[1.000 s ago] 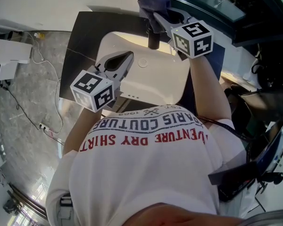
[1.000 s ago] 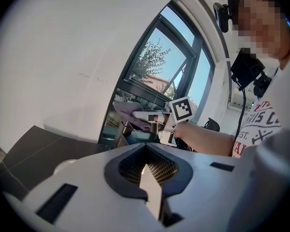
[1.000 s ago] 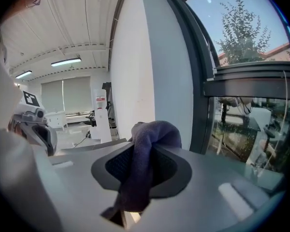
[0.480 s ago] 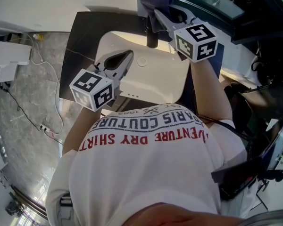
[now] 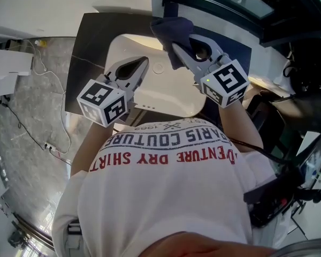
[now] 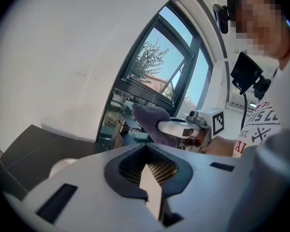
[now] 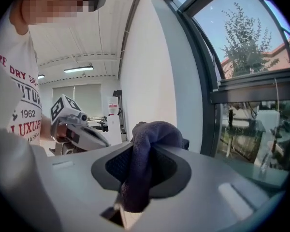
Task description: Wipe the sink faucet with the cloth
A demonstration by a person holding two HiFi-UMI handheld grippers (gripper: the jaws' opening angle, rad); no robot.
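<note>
The right gripper [image 5: 177, 49] has its jaws closed tight on a dark cloth [image 5: 170, 28]. The cloth bunches up above the jaw tips, and a fold runs down between them. In the head view this gripper reaches over the back rim of the white sink [image 5: 177, 98], and the cloth hangs above that rim, near the window frame. The faucet cannot be made out behind the cloth. The left gripper [image 5: 144, 61] hovers over the left part of the basin, its jaws pressed together with nothing between them. Its tips point towards the back of the sink, and it sits well apart from the cloth. The sink is set into a dark surface [image 5: 91, 47]. The person's white printed shirt [image 5: 166, 197] fills the lower part of the head view.
</note>
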